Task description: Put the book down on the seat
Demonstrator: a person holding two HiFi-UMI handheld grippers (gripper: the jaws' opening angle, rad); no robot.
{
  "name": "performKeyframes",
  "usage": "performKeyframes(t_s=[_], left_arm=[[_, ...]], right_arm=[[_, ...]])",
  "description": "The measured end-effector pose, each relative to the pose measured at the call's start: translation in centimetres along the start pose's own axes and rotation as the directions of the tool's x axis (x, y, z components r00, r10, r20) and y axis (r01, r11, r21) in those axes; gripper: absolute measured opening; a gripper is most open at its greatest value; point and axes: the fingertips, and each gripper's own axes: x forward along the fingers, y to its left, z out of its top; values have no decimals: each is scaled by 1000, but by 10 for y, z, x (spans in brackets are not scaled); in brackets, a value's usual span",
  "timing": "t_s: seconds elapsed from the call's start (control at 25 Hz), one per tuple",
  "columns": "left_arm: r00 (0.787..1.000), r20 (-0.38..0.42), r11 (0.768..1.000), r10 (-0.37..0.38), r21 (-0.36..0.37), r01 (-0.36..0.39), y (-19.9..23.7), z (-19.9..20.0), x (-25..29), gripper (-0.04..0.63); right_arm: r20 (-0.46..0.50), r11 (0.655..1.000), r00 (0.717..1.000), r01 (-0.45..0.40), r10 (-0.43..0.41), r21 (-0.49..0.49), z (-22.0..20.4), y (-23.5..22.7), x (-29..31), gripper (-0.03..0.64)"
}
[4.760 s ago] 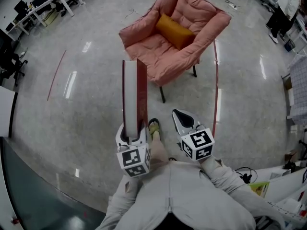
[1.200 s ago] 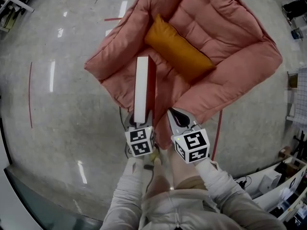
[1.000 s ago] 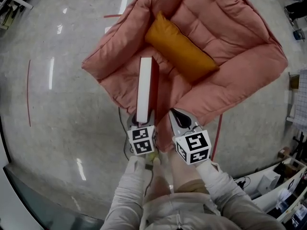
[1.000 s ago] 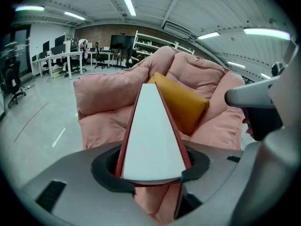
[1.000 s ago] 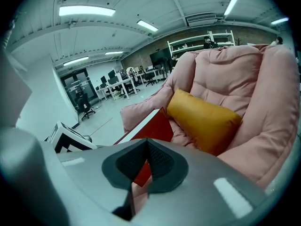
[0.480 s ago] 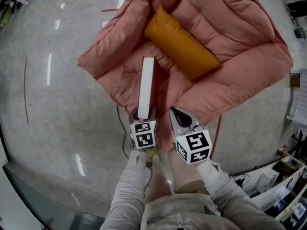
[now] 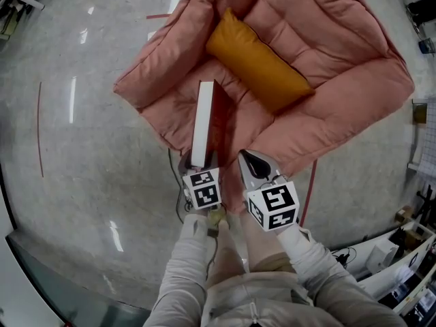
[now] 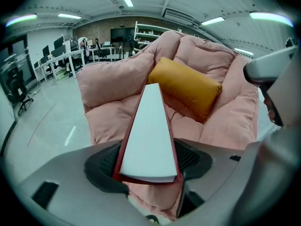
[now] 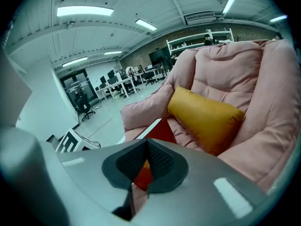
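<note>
Since prev. frame your left gripper's (image 7: 197, 163) jaws have been widening. Pads now sit loose round the red hardback book (image 7: 203, 118), which has tipped rightward, on edge over the seat front of the pink padded armchair (image 7: 340, 73). Orange bolster cushion (image 7: 259, 60) lies just beyond book's far end. Right gripper (image 7: 250, 161) pinched closed, empty, alongside.

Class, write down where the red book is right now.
Head view: the red book is on edge above the pink armchair's seat, left of the orange cushion, between the left gripper's jaws, which have just been opening.
</note>
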Motion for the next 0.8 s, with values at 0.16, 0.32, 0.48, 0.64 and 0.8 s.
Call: performKeyframes(t_s=[0.16,0.32,0.48,0.64,0.8], left_arm=[[998,21,998,62,-15,-62,19,-1,-13,302],[992,45,993,115,-40,-113,44,-1,-30,305],[992,54,992,117,-59,-114,44,-4,-49,305],[993,66,994,93,-64,-89,32,-3,-69,304],[994,84,996,66,-70,-61,23,3,-88,300]], right_arm=[[5,1000,1000,-3,3,-2,-1,4,-3,0],[15,1000,1000,-14,14,-7,0,15,-2,0],[16,1000,1000,-23,23,-10,0,19,-11,0],[19,1000,1000,-25,25,-12,-2,23,-18,0],[21,1000,1000,-18,18,-19,-2,28,-20,0]])
